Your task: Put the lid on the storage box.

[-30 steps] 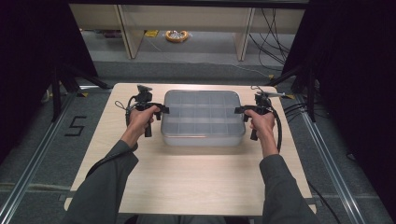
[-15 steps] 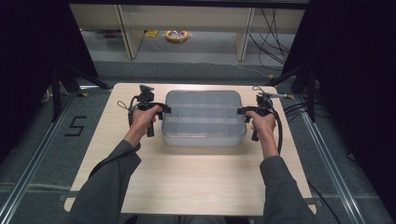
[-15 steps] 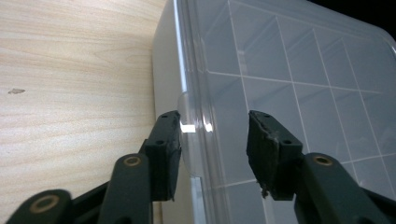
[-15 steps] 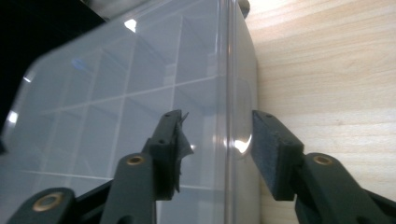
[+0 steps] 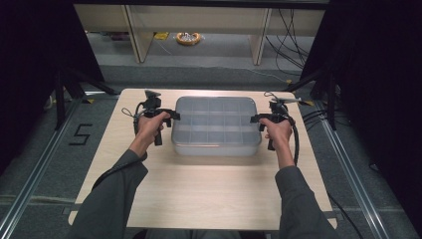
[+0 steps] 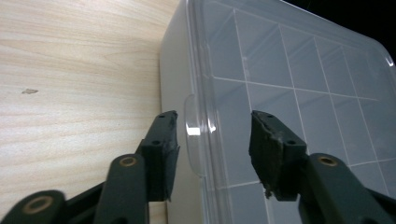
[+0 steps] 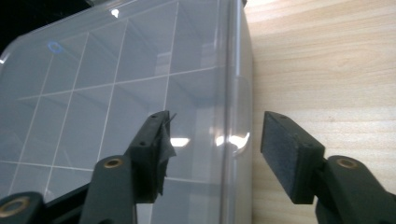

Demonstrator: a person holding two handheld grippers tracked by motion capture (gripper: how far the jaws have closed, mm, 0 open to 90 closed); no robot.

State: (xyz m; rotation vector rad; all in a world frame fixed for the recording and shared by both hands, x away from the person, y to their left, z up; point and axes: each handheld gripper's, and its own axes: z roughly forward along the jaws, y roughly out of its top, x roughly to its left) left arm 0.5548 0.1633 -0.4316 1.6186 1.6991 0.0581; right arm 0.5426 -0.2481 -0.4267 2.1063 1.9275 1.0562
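- The person's forearms reach in over the wooden table (image 5: 209, 199).
- The left gripper (image 5: 171, 115) straddles the left edge tab of the clear compartment box (image 5: 216, 125); its jaws, just opening, stand apart, pads off the plastic.
- The right gripper (image 5: 255, 119) straddles the right edge, jaws likewise just opening and clear.
- The box sits mid-table.

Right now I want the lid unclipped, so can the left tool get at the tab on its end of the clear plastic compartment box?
Probably yes: the left tool has just been opening, and its jaws straddle the clear lid tab without pressing it, with nothing between.
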